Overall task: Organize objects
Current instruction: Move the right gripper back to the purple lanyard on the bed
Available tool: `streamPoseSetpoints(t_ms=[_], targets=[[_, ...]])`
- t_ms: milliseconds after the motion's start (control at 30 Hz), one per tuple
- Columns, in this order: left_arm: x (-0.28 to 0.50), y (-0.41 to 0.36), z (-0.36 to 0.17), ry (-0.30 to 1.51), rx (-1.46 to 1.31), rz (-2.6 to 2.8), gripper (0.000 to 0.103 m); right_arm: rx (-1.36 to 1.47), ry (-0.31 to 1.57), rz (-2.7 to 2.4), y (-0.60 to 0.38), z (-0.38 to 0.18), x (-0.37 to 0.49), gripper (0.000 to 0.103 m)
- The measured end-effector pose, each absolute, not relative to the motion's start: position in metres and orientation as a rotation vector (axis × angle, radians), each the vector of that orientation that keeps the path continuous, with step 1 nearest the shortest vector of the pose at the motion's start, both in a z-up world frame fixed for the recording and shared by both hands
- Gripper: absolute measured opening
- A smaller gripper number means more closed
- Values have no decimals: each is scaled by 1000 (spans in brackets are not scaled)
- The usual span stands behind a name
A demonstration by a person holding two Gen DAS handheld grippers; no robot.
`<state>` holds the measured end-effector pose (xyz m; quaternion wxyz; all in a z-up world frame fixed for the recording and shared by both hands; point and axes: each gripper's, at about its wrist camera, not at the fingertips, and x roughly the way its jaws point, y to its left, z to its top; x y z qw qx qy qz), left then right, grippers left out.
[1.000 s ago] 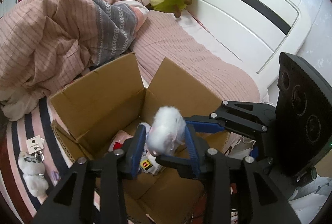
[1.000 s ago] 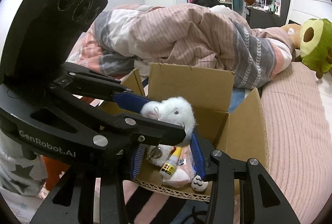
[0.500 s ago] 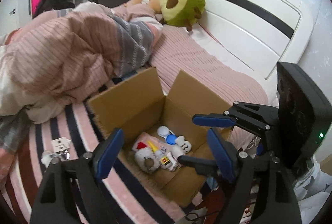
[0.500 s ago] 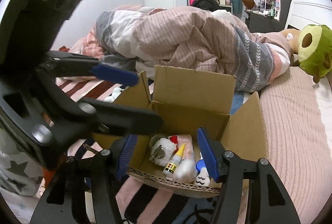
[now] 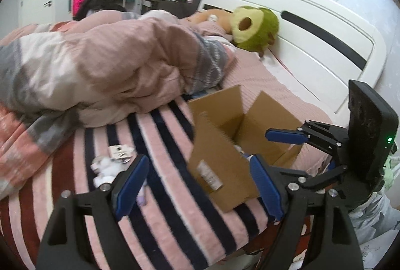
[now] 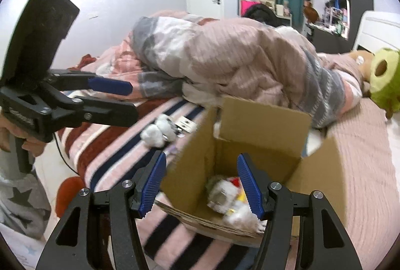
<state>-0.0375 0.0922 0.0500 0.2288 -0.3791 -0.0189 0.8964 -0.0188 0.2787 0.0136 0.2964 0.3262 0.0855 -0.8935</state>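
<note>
now both blue-padded grippers, left gripper point(image 5: 198, 186) and right gripper point(image 6: 201, 185), gape wide and empty over the open brown cardboard box point(image 6: 262, 142) holding small fluffy white toys point(image 6: 222, 195).

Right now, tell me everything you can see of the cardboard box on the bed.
The cardboard box is plain brown corrugated card, open at the top with its flaps standing up. A printed label shows on one outer wall. It stands upright on the striped blanket, near the bed's edge, with the bunched duvet close behind it. Inside lie small fluffy white toys and something red and yellow. Neither gripper touches it.
</note>
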Motion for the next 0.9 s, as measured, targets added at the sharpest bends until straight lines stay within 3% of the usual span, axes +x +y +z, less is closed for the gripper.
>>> streamPoseSetpoints(t_ms=[433, 567, 900], targets=[[-16, -14, 9, -180, -1090, 2586, 81, 915, 351, -2136, 150, -20, -8, 56], [-14, -32, -14, -219, -1135, 2588, 81, 1012, 293, -2117, 131, -55, -20, 55], [-19, -58, -69, -288, -1281, 2544, 81, 1289, 68, -2230, 132, -149, -74, 37]])
